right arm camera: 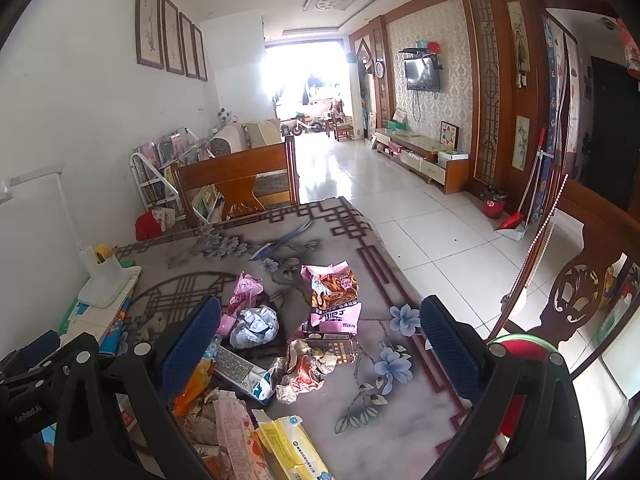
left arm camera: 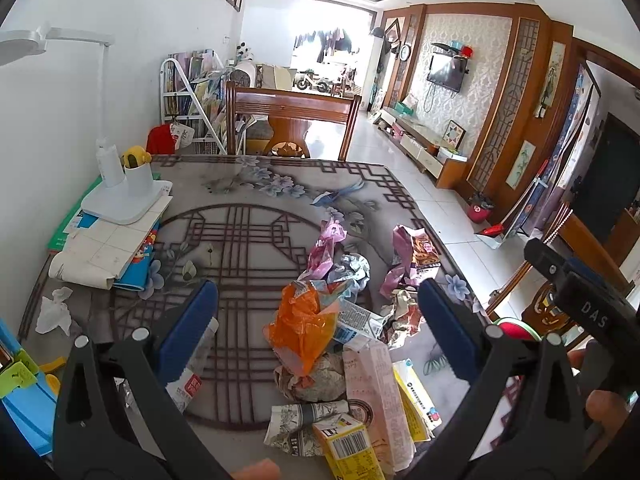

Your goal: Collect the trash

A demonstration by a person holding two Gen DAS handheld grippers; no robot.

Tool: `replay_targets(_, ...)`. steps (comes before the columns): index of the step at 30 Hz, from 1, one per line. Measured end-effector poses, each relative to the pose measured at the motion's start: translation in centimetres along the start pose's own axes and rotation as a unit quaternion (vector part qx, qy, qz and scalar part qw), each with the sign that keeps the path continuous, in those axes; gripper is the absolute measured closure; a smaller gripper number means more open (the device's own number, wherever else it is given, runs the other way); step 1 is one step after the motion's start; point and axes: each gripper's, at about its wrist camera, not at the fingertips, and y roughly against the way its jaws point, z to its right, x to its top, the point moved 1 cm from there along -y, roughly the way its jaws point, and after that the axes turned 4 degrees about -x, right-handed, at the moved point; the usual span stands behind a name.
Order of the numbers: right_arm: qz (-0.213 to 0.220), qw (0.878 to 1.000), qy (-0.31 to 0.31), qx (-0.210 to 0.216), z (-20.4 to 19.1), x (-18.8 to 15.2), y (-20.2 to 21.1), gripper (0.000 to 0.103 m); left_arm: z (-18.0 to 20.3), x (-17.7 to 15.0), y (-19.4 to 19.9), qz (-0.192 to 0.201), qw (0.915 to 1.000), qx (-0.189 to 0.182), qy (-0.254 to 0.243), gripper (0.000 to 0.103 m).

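A pile of trash lies on the patterned table [left arm camera: 248, 216]: an orange plastic bag [left arm camera: 300, 324], pink wrappers [left arm camera: 330, 246], a snack bag [right arm camera: 334, 292], crumpled foil [right arm camera: 254, 326], crumpled paper [right arm camera: 304, 372], a yellow box [left arm camera: 352, 450], a pink carton [left arm camera: 376, 392] and a yellow packet [right arm camera: 286, 448]. My left gripper [left arm camera: 320, 332] is open and empty, hovering above the orange bag. My right gripper [right arm camera: 320, 344] is open and empty above the crumpled paper. The right gripper's body [left arm camera: 584, 304] shows at the right in the left wrist view.
A white desk lamp [left arm camera: 120, 196] stands on papers and books at the table's left edge. A crumpled tissue [left arm camera: 54, 312] lies near there. Wooden chairs stand at the far side [left arm camera: 292, 120] and the right [right arm camera: 580, 288]. A red bin [right arm camera: 494, 202] and dustpan are on the tiled floor.
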Motion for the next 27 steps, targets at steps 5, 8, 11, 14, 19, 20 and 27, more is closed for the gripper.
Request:
replay_targets(5,0.000,1.000,0.000,0.001,0.0,-0.1,0.0,0.007,-0.1,-0.1,-0.1,-0.001,1.0000,0.004,0.001,0.005)
replay_targets(8,0.000,1.000,-0.001,0.002,0.1,-0.1,0.0,0.007,-0.1,-0.1,0.0,-0.001,1.0000,0.005,0.002,0.005)
replay_targets(11,-0.001,1.000,0.001,0.002,0.1,-0.2,0.1,0.007,-0.2,-0.1,0.0,-0.001,1.0000,0.006,0.003,0.005)
replay_targets(14,-0.004,1.000,0.001,0.003,0.1,-0.3,-0.1,0.007,-0.3,-0.2,0.0,-0.003,1.0000,0.007,0.003,0.005)
replay_targets(19,-0.009,1.000,-0.001,0.003,0.2,-0.4,-0.4,0.007,-0.4,-0.2,0.0,-0.005,0.9999,0.008,0.004,0.005)
replay_targets(20,-0.010,1.000,-0.001,0.003,0.2,-0.4,-0.4,0.007,-0.5,-0.2,-0.1,-0.006,0.9999,0.009,0.005,0.005)
replay_targets(27,-0.014,1.000,-0.002,0.005,0.1,-0.3,-0.6,0.007,-1.3,-0.3,-0.1,-0.008,0.9997,0.018,0.015,0.005)
